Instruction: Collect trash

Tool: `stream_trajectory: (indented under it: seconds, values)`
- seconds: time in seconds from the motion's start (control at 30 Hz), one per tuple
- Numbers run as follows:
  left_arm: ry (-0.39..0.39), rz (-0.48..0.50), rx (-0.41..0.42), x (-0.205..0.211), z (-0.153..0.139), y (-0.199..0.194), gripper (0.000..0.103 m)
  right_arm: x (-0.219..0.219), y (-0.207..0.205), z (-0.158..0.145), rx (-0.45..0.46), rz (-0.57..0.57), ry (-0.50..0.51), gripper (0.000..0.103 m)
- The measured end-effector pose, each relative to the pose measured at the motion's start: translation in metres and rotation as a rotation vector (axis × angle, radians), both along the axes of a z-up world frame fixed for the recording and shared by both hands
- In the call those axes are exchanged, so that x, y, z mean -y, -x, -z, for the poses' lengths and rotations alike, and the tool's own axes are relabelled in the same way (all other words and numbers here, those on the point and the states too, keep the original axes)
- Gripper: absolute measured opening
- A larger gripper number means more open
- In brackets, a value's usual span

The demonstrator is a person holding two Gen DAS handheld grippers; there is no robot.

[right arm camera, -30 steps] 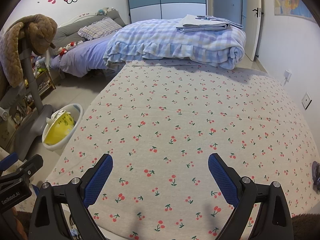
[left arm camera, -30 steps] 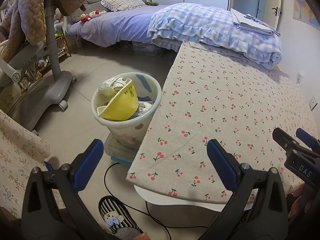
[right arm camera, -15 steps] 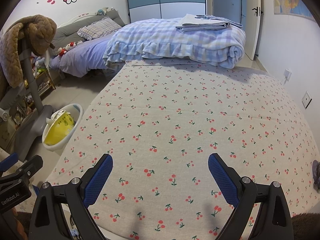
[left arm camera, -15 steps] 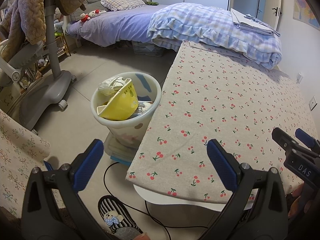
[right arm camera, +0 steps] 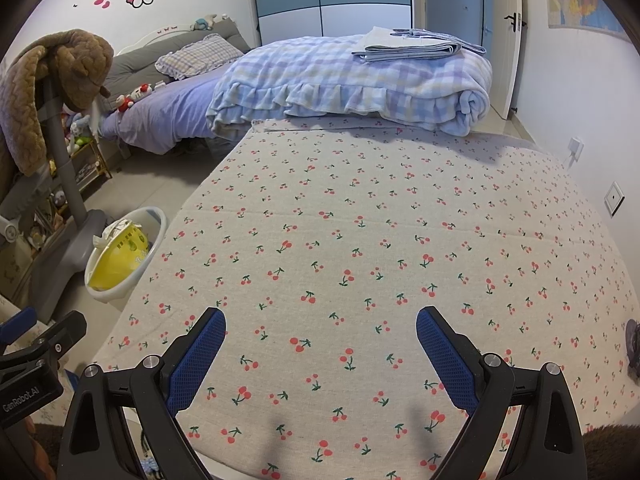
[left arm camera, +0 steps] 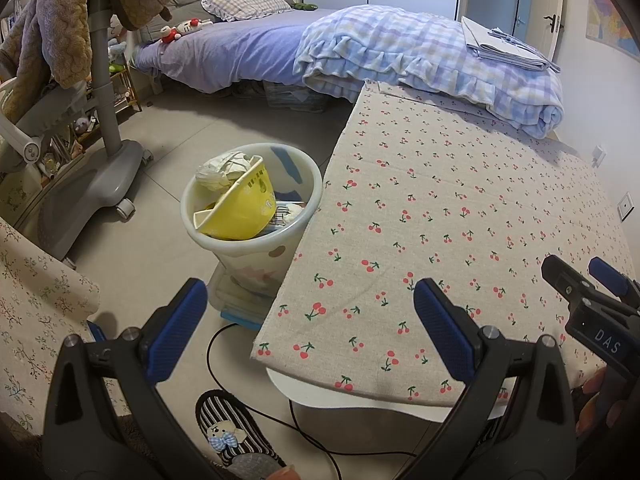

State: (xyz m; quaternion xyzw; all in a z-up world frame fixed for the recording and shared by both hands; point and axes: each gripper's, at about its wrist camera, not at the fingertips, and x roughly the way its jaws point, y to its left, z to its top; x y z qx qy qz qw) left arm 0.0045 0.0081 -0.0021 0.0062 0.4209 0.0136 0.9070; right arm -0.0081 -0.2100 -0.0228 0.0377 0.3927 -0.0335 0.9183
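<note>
Nearest the lens, at the bottom of the left wrist view, the left gripper (left arm camera: 310, 316) stands spread wide with nothing between its blue-padded fingers (left arm camera: 176, 328). At the bottom of the right wrist view, the right gripper (right arm camera: 320, 354) is likewise wide and empty over the cherry-print tablecloth (right arm camera: 360, 240).

Lower centre in the left view, a striped slipper (left arm camera: 228, 432) and a black cable (left arm camera: 256, 392) lie on the grey tiled floor (left arm camera: 160, 240).

Just past the cloth's left edge, at centre left, stands the white plastic waste bin (left arm camera: 316, 184). It holds the collected trash: a yellow crushed carton (left arm camera: 244, 208) leaning against the bin's inner wall and a crumpled whitish paper wad (left arm camera: 222, 168) above it. No loose litter shows on the cloth.

Judging by looks, both pieces would be light and yielding. The carton would buckle under a hard squeeze, so its stiff folded rim seems the better hold. The wad could be pinched anywhere along its creases. The bin's smooth wall may slip, so its rolled rim is the likelier grip.

Further back, at upper right, a folded blue checked blanket (left arm camera: 432, 56) lies at the cloth's far end. At upper left, a brown quilted garment (left arm camera: 60, 28) hangs over a grey stand (left arm camera: 106, 80).
</note>
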Motion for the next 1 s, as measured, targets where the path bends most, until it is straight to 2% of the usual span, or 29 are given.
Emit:
stream_trajectory:
  seconds: [0.4,1.0]
  values:
    - [-0.012,-0.006,0.0,0.0034,0.0009,0.0024,0.102,-0.0002,0.0,0.0,0.0,0.001,0.0,0.098]
    - [0.024,0.005,-0.022,-0.0015,-0.0009,0.001,0.102,0.0002,-0.0006,0.0001,-0.002,-0.001,-0.001,0.098]
